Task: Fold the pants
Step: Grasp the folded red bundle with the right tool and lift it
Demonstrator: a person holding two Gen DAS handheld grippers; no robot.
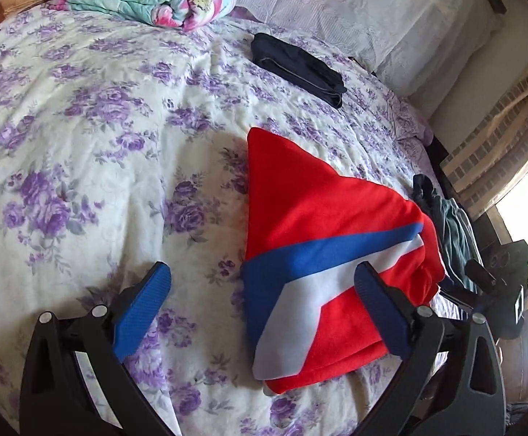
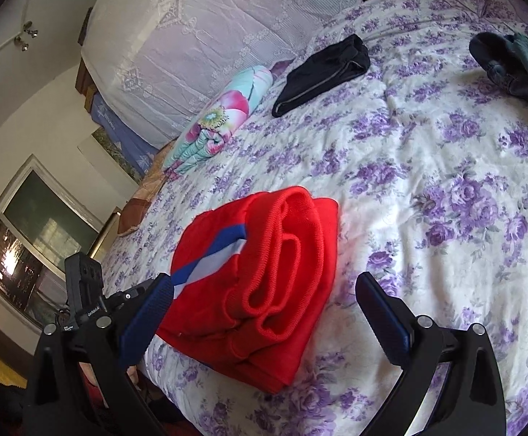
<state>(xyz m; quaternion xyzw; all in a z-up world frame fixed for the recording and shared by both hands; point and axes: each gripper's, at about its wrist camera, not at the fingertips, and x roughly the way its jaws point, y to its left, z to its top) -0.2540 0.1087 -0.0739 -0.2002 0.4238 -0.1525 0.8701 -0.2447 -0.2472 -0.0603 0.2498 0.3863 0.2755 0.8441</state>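
Red pants (image 1: 322, 210) with a blue and white stripe lie folded in a thick bundle on the floral bedspread (image 1: 82, 145). In the right wrist view the red pants (image 2: 264, 276) show their stacked folded edges facing the camera. My left gripper (image 1: 264, 290) is open just above the bed, its right finger over the bundle's near edge, its left finger over bare bedspread. My right gripper (image 2: 264, 298) is open too, with the bundle's near end between its spread fingers and no pad touching cloth. The other gripper (image 1: 500, 283) shows at the bed's right edge.
A folded dark garment (image 1: 300, 69) lies farther up the bed. A rolled floral quilt (image 1: 144, 0) sits by the lace-covered headboard (image 2: 198, 43). Crumpled dark green clothes (image 2: 518, 61) lie near the bed's side edge. A window (image 2: 28, 232) is in the wall at left.
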